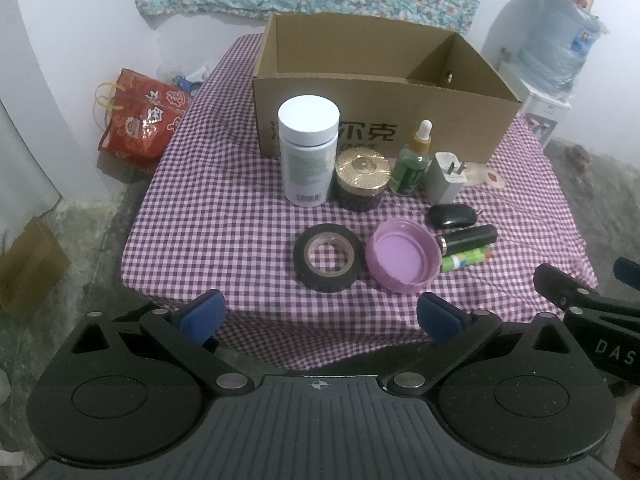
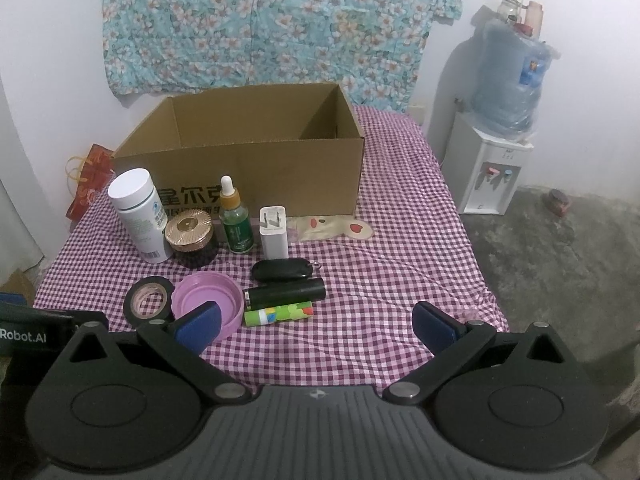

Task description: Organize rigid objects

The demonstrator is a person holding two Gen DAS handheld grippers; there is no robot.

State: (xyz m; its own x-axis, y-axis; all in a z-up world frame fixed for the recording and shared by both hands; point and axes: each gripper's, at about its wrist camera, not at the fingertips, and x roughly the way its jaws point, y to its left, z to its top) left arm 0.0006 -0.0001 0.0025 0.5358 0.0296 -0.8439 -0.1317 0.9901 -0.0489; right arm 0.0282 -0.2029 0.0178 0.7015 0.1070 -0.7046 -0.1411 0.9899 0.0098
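Both tools hang short of the table's near edge with nothing between their pads: the left gripper [image 1: 320, 316] is spread wide, and so is the right gripper [image 2: 318, 326]. Just ahead of the left one lie a black roll of tape [image 1: 329, 257] and an upturned pink plastic lid [image 1: 404, 255]; farther ahead stands a tall white plastic bottle [image 1: 308, 150], with the open brown cardboard box [image 1: 384, 120] behind it. The crowding looks risky: reaching for the bottle could topple the green glass dropper bottle [image 1: 412, 160], and the shallow lid may slip out of a pinch.
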